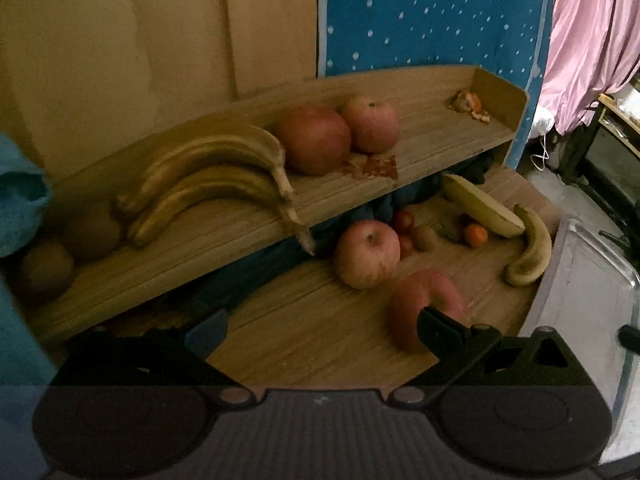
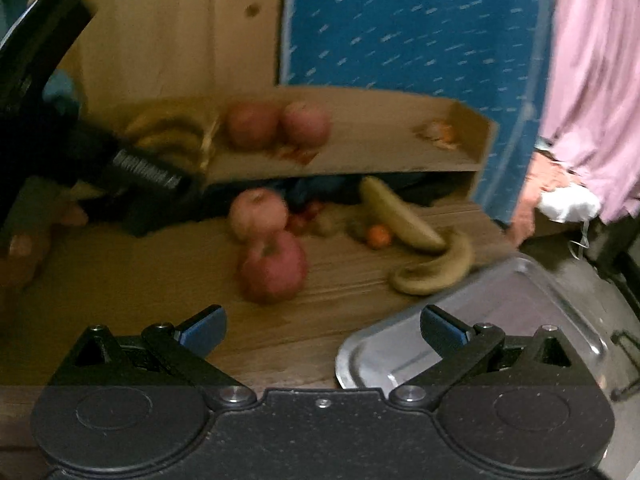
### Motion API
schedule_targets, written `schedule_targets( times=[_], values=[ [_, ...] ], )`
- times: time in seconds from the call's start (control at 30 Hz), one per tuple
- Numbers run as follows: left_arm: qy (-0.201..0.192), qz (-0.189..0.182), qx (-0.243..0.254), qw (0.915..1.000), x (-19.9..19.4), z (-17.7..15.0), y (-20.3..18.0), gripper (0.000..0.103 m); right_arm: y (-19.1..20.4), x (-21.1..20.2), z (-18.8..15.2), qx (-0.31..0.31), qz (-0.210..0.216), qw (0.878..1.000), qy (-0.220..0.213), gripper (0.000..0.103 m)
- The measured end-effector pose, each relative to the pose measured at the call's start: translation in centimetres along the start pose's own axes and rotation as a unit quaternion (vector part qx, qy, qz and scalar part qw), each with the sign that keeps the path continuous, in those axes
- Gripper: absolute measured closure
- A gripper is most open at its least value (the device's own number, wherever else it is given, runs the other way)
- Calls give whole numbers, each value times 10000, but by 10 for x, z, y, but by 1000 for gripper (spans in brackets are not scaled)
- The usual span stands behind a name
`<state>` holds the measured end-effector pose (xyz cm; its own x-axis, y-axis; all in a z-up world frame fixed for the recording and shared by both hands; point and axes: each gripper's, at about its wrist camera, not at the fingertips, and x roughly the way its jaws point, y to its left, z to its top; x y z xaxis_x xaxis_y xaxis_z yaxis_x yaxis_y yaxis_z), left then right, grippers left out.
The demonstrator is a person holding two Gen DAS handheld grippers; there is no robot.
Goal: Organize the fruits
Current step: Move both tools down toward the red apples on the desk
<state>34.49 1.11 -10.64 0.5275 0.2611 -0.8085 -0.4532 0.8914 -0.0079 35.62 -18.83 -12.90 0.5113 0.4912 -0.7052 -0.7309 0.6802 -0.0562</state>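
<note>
Fruit is split between two levels: on the raised shelf (image 1: 400,120) above the back of the desk (image 1: 320,332), a bunch of bananas (image 1: 216,184) lies toward the left end, two red apples (image 1: 336,132) sit touching near the middle, and a scrap of orange peel (image 1: 470,105) is seen at the right end. On the desk below, loose fruit is still gathered toward the right edge. The left claw (image 1: 320,326) is held apart and empty over the front of the desk; the near red apple (image 1: 420,304) lies just ahead and to its right, with the right finger (image 1: 440,326) overlapping it in the left wrist view rather than straddling it. A second apple (image 1: 367,254) stands just behind, close to the shelf's front edge, with small tomatoes, a kiwi and a tangerine (image 1: 476,235) beyond. Farther right, a single banana (image 1: 530,248) lies by the desk's right edge, its long axis running roughly front to back, with a pale melon-like piece (image 1: 482,206) just behind it. The right claw (image 2: 322,326) is likewise apart and empty, set over the front right corner beside the metal tray (image 2: 520,292). By this lie, the near apple is judged closer to the left claw, the banana closer to the right; a small shift rightward would be needed to centre the apple between the left fingers.
</note>
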Motion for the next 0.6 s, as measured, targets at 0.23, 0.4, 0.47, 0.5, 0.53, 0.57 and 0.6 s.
schedule_targets(
  times=[0.23, 0.4, 0.47, 0.5, 0.53, 0.57, 0.6],
  values=[
    [180, -108, 53, 9998, 47, 23, -3, 0, 20, 59, 7, -570, 303, 9978, 153, 1],
    [339, -206, 57, 9992, 73, 37, -12, 0, 23, 86, 14, -620, 438, 9970, 176, 3],
    [416, -197, 110, 9989, 80, 40, -17, 0, 22, 94, 17, -574, 499, 9970, 166, 5],
    [458, -186, 121, 9987, 84, 42, -18, 0, 21, 98, 18, -544, 533, 9970, 163, 8],
    [501, -176, 125, 9985, 87, 44, -19, 0, 21, 101, 18, -505, 575, 9969, 162, 9],
    [549, -163, 133, 9983, 90, 45, -21, 0, 20, 104, 19, -471, 632, 9967, 168, 11],
    [576, -152, 129, 9981, 93, 47, -22, 0, 18, 108, 20, -435, 709, 9963, 191, 14]
  ],
)
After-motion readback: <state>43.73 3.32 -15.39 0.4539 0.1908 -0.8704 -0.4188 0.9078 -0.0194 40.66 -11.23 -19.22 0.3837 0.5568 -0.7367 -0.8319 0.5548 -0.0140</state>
